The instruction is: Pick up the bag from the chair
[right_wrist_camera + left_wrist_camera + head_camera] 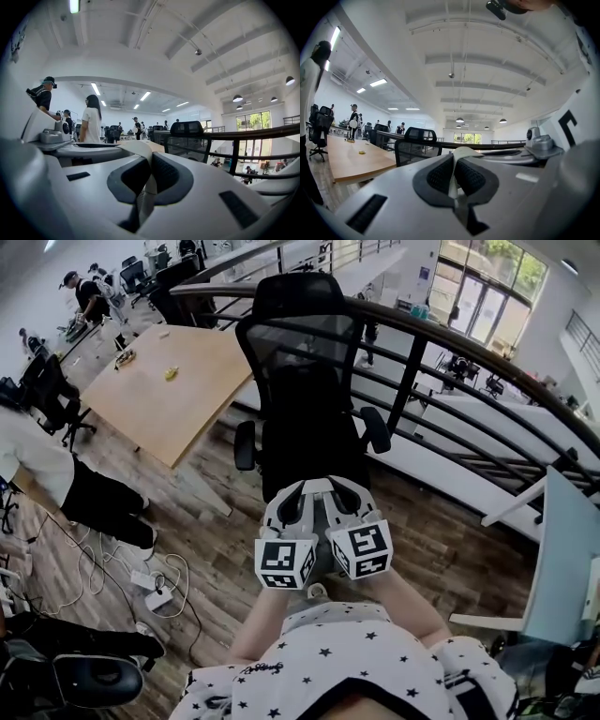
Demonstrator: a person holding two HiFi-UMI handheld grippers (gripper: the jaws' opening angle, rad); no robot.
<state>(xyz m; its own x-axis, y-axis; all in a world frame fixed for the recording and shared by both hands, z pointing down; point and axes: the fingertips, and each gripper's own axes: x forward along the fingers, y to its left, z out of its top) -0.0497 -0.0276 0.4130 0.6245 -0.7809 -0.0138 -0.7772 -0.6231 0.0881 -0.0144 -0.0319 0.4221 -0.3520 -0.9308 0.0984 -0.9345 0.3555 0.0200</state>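
Left tool (453, 174) and right tool (150, 176), side by side before the black office chair (300, 334), each pinch the pale bag strap (466, 151). The bag's body is hidden beneath them.

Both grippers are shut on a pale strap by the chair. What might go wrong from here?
The left gripper and right gripper each pinch only a thin pale strap, which might slip from the pads under load. Whatever hangs from it is hidden beneath them, so it might snag on the chair unseen.
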